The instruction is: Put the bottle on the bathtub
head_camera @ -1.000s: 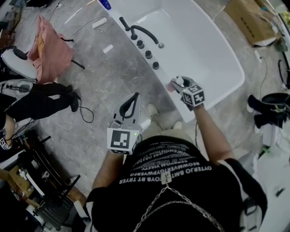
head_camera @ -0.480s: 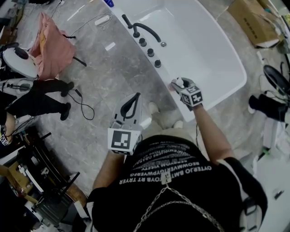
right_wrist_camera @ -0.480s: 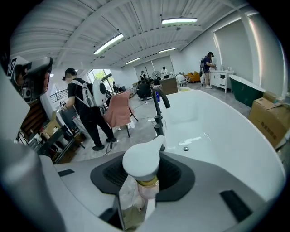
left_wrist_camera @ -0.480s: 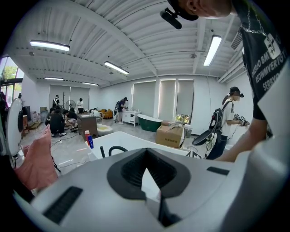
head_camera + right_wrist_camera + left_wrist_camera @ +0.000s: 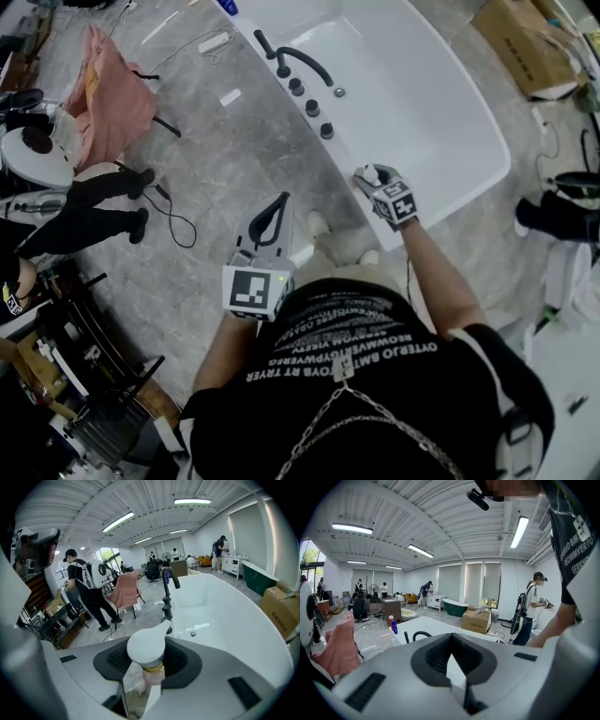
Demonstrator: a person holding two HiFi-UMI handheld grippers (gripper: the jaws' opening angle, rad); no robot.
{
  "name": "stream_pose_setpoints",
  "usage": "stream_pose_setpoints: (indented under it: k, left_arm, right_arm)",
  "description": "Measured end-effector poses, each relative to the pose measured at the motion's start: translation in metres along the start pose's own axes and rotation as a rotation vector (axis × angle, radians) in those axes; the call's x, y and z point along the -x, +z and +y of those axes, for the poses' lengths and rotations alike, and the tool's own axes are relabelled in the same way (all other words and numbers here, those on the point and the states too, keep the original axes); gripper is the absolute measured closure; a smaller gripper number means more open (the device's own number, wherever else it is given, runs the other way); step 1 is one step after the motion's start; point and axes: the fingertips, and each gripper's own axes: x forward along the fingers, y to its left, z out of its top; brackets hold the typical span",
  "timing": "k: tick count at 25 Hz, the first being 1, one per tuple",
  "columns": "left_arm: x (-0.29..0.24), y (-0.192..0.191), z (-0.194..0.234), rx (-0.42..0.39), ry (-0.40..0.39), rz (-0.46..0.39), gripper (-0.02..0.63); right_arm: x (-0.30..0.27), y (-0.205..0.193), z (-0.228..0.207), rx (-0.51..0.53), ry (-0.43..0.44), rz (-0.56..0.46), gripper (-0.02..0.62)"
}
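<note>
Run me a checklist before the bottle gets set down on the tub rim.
1. Grip: ok. The right gripper is shut on the bottle, just below its white pump head.
2. Position: ok. In the head view the bottle hangs over the near rim of the bathtub.
3. Base touching the rim: cannot tell. The gripper hides the bottle's underside.
4. Landing spot: ok. The black tap knobs sit further along the rim, apart from the bottle.
5. Left gripper: ok. It is shut, empty and held over the floor, away from the tub.
</note>
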Motion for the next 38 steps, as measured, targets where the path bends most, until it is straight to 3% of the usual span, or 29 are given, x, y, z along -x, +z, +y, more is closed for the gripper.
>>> stream_pose_setpoints:
  k: [4,9,13,20,31,36,38]
  left_arm:
    - [0.002,0.001,-0.006,-0.009,-0.001,-0.002,0.604]
    - [0.008,-0.001,-0.010,-0.077,-0.002,-0.002,0.604]
    - [0.013,0.005,-0.023,-0.048,0.010,-0.021,0.604]
    - [0.030,0.000,-0.042,-0.092,0.022,-0.028,0.604]
    - [0.054,-0.004,-0.066,-0.086,0.047,-0.053,0.604]
    - [0.062,0.016,-0.073,-0.052,0.059,-0.107,0.604]
    - [0.063,0.025,-0.082,-0.037,0.061,-0.139,0.604]
  right_arm:
    - [0.002,-0.005,0.005,0.010,0.007,-0.004,0.437]
    - [0.006,-0.008,0.012,-0.012,0.044,-0.035,0.436]
    - [0.008,-0.009,0.015,-0.015,0.063,-0.042,0.425]
    - [0.026,-0.017,0.017,0.009,0.060,-0.044,0.420]
    - [0.041,-0.029,0.018,-0.016,0.046,-0.036,0.420]
    - [0.082,-0.011,0.037,0.077,0.025,-0.132,0.428]
    - [0.109,0.003,0.046,0.108,0.009,-0.189,0.490]
